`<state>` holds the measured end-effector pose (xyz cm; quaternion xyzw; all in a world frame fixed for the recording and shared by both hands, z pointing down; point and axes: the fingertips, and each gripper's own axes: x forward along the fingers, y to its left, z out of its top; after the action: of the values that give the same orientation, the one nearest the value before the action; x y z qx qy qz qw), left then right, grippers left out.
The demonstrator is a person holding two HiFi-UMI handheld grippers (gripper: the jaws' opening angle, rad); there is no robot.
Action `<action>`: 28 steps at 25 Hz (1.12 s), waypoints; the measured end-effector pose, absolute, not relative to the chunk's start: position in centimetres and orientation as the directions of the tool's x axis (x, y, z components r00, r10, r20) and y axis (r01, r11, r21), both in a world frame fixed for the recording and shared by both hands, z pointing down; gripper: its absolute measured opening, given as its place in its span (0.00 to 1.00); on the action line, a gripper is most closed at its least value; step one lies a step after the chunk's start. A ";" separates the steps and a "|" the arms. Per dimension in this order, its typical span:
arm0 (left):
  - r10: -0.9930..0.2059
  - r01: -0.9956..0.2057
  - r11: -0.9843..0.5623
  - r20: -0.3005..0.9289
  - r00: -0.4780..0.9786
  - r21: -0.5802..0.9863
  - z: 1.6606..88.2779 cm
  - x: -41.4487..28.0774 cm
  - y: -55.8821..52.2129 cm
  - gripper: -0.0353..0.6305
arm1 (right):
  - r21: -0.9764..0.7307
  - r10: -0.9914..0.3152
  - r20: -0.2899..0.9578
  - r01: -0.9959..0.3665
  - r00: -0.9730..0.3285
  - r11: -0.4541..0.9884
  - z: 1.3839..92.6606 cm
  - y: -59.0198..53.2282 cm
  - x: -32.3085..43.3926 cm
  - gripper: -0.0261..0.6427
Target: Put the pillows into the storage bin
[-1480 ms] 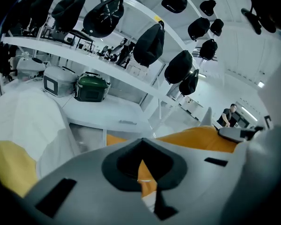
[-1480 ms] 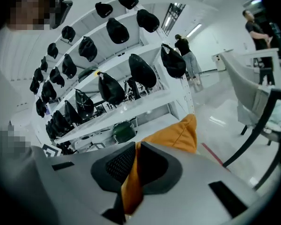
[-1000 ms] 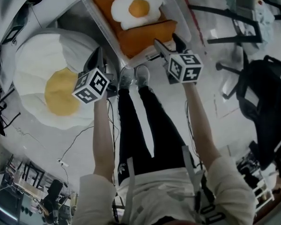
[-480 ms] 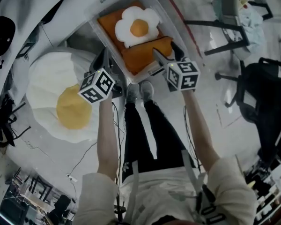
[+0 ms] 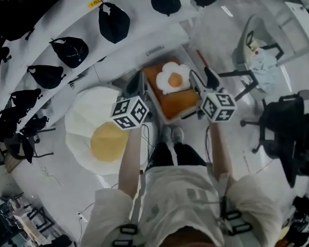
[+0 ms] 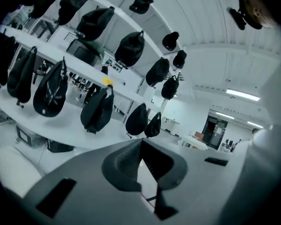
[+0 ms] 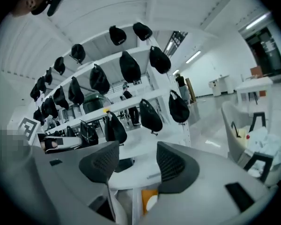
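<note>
The storage bin (image 5: 155, 51) holds an orange pillow (image 5: 171, 101) with a small fried-egg pillow (image 5: 174, 78) on it. A big fried-egg pillow (image 5: 100, 133) lies on the floor just left of the bin. The left gripper (image 5: 136, 80), by the bin's left edge, is clenched and empty. The right gripper (image 5: 205, 81), by the bin's right edge, is closing with nothing between its jaws.

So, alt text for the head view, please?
A person holds the left tongs, shut, and right tongs, closing and empty, at a clear storage bin containing an orange pillow and small fried-egg pillow. A large fried-egg pillow lies on the floor beside it.
</note>
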<state>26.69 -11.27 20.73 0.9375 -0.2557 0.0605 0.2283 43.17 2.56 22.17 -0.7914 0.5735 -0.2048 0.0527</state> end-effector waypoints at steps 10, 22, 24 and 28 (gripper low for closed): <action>-0.538 -0.539 -0.841 0.039 0.842 0.042 5.7 20.8 -7.5 0.06 | -0.070 -0.962 0.078 -0.961 0.262 -0.268 8.0 3.7 33.8 0.06; -0.548 -0.548 -0.835 0.002 0.836 -0.044 4.9 19.0 -4.6 0.06 | -0.064 -0.973 0.071 -0.973 0.218 -0.222 8.4 3.1 30.4 0.05; -0.552 -0.552 -0.832 -0.016 0.834 -0.047 4.3 19.2 -4.9 0.06 | -0.058 -0.975 0.066 -0.975 0.212 -0.216 8.1 2.7 30.6 0.05; -0.555 -0.555 -0.831 -0.016 0.832 -0.052 4.5 19.3 -5.4 0.06 | -0.053 -0.975 0.053 -0.975 0.215 -0.218 7.5 2.3 31.1 0.05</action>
<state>19.31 -5.42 4.49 0.9567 -0.2898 0.0000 -0.0271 31.06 2.31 7.50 -0.7794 0.6254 -0.0371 0.0041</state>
